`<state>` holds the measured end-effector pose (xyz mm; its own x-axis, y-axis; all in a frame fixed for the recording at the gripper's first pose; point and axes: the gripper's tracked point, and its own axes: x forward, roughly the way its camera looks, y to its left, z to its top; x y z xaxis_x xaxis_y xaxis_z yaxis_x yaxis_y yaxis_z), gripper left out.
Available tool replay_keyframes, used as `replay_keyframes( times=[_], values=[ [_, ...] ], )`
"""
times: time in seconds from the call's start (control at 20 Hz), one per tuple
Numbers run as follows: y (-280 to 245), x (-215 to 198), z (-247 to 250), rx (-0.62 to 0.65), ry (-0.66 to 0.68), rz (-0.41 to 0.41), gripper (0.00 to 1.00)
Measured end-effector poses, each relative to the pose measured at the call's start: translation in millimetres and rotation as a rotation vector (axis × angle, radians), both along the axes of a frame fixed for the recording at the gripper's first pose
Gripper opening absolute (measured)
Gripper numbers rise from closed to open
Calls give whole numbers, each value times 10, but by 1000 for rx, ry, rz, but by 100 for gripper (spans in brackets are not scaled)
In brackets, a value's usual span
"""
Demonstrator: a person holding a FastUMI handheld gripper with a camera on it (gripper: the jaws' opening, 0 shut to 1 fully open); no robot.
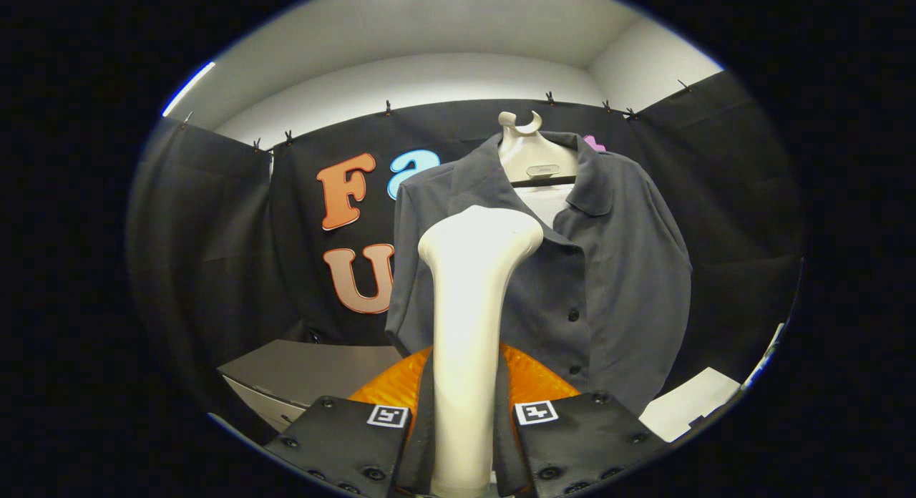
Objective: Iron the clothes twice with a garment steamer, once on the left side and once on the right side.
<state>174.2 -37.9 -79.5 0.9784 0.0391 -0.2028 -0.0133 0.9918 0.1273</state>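
Note:
A white garment steamer (469, 326) stands upright between my fingers, its handle held by them and its rounded head pointing up. My gripper (464, 441) is shut on the steamer's handle. Just beyond the steamer's head hangs a dark grey button-up shirt (615, 269) on a pale hanger (533, 158). The head sits in front of the shirt's left half, below the collar; I cannot tell whether it touches the cloth. The steamer hides part of the shirt's left front.
An orange object (529, 380) lies below the shirt, behind my fingers. A grey box or table edge (300, 373) stands lower left, and a white sheet (690, 408) lies lower right. The black booth wall (215, 233) runs behind everything.

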Motion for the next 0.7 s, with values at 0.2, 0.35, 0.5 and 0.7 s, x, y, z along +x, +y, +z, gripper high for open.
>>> replay_keyframes(
  times=[0.2, 0.35, 0.5, 0.7],
  values=[
    [-34, 72, -164, -2, 28, 6, 40],
    [-68, 102, -297, 7, 50, 4, 40],
    [-90, 88, -455, 14, 82, 0, 40],
    [-103, 42, -591, 20, 102, -3, 40]
  ],
)
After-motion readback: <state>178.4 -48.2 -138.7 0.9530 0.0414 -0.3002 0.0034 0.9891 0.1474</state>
